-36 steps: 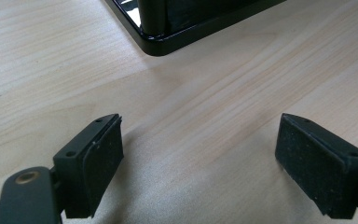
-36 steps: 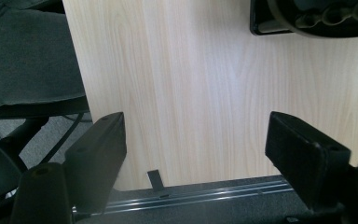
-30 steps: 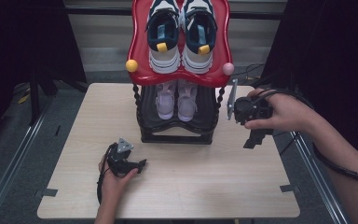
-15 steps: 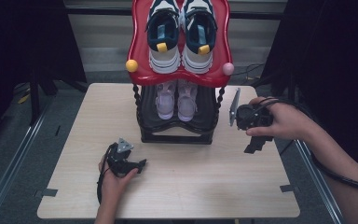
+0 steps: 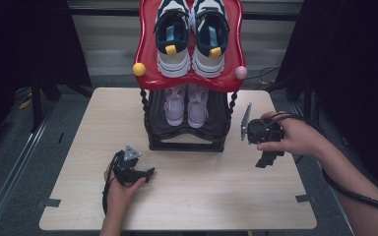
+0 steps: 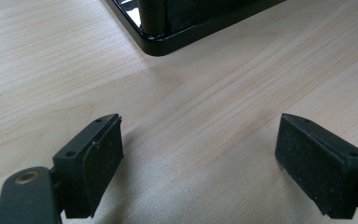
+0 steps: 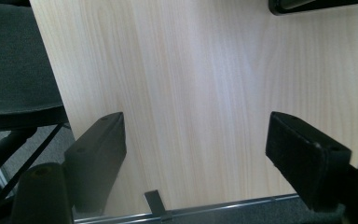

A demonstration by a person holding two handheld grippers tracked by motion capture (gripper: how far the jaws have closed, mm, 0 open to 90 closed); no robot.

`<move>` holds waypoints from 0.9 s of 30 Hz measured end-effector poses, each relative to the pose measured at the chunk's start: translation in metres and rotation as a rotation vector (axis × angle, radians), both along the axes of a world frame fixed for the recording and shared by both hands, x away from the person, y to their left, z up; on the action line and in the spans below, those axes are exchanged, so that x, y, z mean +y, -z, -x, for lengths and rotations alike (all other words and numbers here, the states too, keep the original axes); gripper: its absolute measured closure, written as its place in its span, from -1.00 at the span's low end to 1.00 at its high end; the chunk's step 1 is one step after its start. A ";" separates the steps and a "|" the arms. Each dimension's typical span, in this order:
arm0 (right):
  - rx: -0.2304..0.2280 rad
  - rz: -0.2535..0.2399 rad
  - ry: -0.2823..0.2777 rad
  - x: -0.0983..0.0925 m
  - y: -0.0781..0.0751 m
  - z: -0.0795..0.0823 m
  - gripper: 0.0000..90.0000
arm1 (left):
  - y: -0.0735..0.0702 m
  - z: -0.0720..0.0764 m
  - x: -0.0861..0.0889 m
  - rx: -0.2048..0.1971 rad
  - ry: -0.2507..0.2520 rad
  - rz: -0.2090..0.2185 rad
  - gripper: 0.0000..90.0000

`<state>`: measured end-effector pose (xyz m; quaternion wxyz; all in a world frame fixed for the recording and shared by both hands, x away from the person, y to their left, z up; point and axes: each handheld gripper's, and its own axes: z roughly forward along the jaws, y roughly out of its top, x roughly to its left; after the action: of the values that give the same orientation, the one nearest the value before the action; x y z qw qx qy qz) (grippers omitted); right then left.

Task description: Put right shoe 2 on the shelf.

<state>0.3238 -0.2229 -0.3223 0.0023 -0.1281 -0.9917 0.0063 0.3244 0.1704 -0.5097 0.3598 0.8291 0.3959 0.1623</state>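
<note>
We see the table (image 5: 187, 196) brightly and evenly lit from above, while the frame's left and right edges sink into darkness. In both gripper views soft shadows spread beneath blurred near jaws.

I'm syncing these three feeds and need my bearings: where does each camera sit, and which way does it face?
High view: above the person's side, facing forward and down on the table and shoe rack; both forearms and hands show.
Left gripper view: rides the left gripper, low over the table; open jaws show.
Right gripper view: rides the right gripper, facing down on the table edge; open jaws show.
Shared: both gripper views catch the rack's black base.
</note>
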 end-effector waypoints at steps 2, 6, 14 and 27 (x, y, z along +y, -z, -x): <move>0.005 -0.002 0.000 -0.001 0.007 0.000 -0.56 | 0.000 0.000 0.000 0.000 0.000 0.000 -0.68; 0.005 0.002 0.000 -0.001 0.014 0.001 -0.56 | 0.000 0.000 0.000 0.000 0.000 0.000 -0.68; 0.014 -0.005 -0.007 -0.004 0.024 0.001 -0.56 | 0.000 0.000 0.000 -0.003 -0.001 0.002 -0.68; 0.017 0.016 0.024 -0.010 0.049 0.003 -0.57 | 0.000 0.000 0.000 -0.003 0.001 0.003 -0.68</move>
<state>0.3205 -0.2327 -0.3715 0.0099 -0.1398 -0.9900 0.0155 0.3247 0.1705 -0.5100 0.3617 0.8285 0.3953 0.1627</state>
